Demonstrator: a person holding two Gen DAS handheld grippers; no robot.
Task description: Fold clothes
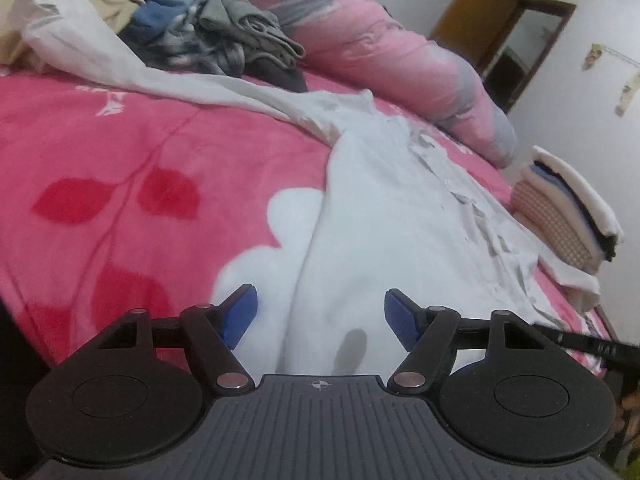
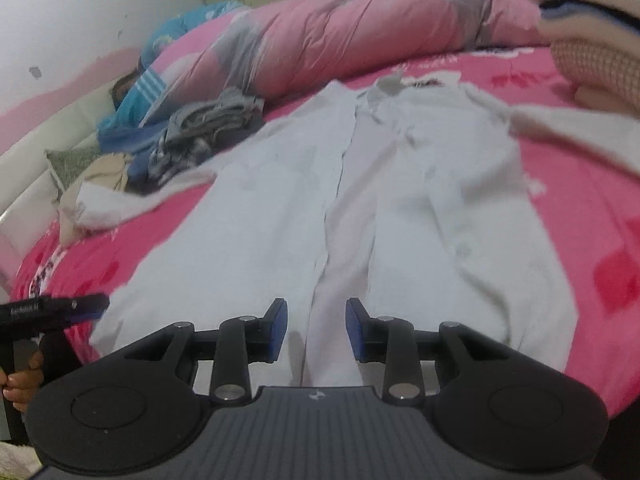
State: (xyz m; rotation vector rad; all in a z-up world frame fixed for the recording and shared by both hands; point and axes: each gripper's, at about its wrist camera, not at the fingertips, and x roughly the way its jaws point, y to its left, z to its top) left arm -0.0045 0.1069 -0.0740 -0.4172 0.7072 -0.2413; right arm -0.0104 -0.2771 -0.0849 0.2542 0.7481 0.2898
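- white shirt lies spread flat, unfolded, on the pink blanket.
- folded stack beside the shirt looks done; tangled pile beyond it waits.
- left gripper and right gripper both spread, empty, at the shirt's hem.

Bed with pink floral blanket ahead of the jaws. Rolled pink-grey quilt lies along its far side. White wall beyond, scuffed in spots. Brown wooden doorframe far right in the left view. Padded white headboard at left. Light soft, even.
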